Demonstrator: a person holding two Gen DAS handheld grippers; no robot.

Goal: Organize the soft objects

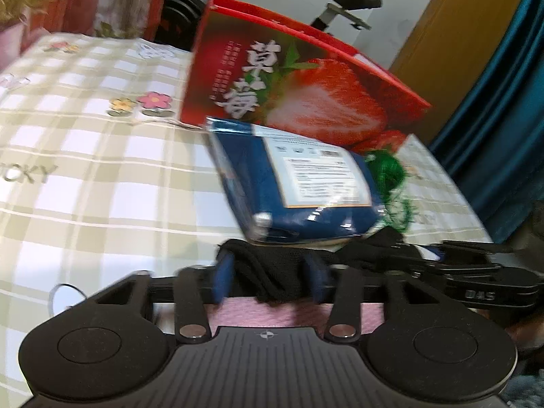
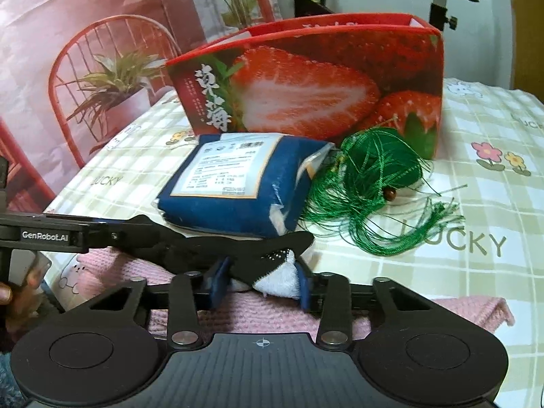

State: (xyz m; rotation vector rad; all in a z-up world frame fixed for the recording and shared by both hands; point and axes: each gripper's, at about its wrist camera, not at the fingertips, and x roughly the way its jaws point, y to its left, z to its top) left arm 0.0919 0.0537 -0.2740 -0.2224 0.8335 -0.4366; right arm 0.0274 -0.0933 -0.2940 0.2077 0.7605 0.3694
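On checked tablecloth, strawberry box

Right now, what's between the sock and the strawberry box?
The blue packet lies between the sock and the box, clearest in the right wrist view.

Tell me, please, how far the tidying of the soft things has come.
Nothing looks put away yet. In hand: both grippers' jaws pinch the black cloth over the pink towel. Left: blue packet and green tassel lie beside the strawberry box.
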